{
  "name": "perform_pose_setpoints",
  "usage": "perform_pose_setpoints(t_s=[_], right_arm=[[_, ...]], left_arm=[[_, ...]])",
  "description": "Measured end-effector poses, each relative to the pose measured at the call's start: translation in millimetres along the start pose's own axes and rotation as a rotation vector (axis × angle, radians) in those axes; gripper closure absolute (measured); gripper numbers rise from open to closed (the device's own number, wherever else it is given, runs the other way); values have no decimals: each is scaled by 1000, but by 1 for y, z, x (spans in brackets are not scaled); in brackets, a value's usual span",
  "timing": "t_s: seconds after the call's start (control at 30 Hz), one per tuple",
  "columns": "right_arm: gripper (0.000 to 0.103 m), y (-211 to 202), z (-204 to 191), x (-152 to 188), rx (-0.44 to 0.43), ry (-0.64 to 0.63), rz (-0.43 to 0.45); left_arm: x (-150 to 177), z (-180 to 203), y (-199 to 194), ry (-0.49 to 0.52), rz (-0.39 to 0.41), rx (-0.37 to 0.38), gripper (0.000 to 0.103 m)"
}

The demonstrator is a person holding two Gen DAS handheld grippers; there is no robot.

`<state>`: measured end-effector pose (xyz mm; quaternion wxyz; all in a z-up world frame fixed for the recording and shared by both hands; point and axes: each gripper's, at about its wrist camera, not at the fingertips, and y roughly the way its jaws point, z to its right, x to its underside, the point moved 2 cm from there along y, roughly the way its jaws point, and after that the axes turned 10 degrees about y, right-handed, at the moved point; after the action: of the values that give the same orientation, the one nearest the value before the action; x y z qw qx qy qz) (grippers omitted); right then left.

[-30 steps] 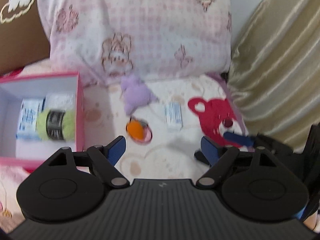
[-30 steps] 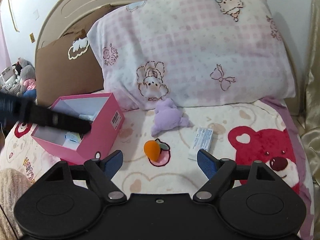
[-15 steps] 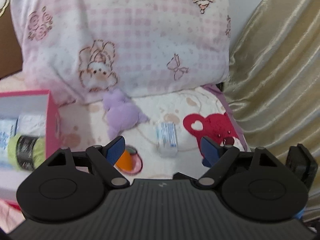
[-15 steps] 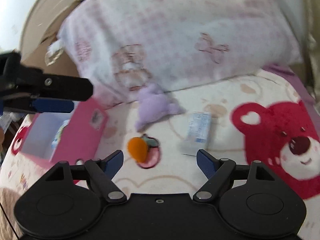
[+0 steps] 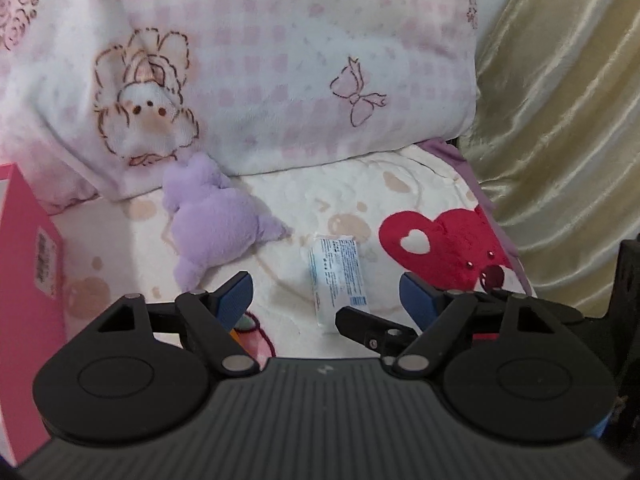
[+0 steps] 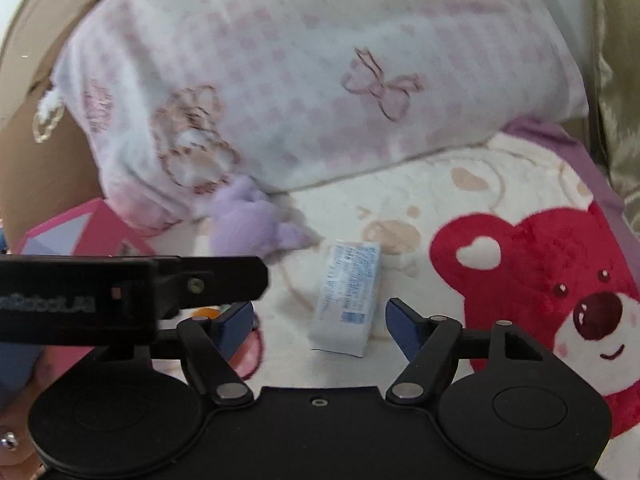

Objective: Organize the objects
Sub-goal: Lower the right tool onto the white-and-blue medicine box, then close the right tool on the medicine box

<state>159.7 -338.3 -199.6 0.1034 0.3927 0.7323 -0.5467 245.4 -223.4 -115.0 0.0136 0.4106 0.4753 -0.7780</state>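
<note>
Both grippers' jaws gape empty; white packet point(image 6: 347, 300) print and pink box point(image 5: 28, 280) label unreadable.

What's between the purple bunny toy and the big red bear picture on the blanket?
A small white packet with blue print lies flat on the blanket between the purple plush and the red bear, seen in both wrist views.

Bed with pillow, blanket and curtain

A pink-checked pillow point(image 5: 280, 60) leans at the head of the bed; below it spreads a cream blanket point(image 5: 352, 196) with a red bear print point(image 6: 552, 288), and a gold curtain point(image 5: 560, 120) hangs to the pillow's right.
</note>
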Motion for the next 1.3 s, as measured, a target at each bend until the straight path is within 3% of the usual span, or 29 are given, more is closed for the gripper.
perform_pose_setpoints(t_s=[0.3,0.6,0.7,0.9,1.1,1.3], right_arm=[[40,29,-1,-2,-14,17,-82],[56,38,8,-3,13,38,-124],[63,41,10,-2,34,33,-128],[63,47,13,-2,46,35,-141],[62,56,13,1,51,9,-150],[60,59,11,-1,46,-16,-140]], left_arm=[[2,-11,42,-56,-45,25,41],[9,-9,59,-56,-38,57,47],[10,-6,65,-45,-38,71,57],[17,-4,77,-60,-55,66,80],[24,-16,89,-167,-82,76,81],[23,-15,93,-172,-63,76,81]])
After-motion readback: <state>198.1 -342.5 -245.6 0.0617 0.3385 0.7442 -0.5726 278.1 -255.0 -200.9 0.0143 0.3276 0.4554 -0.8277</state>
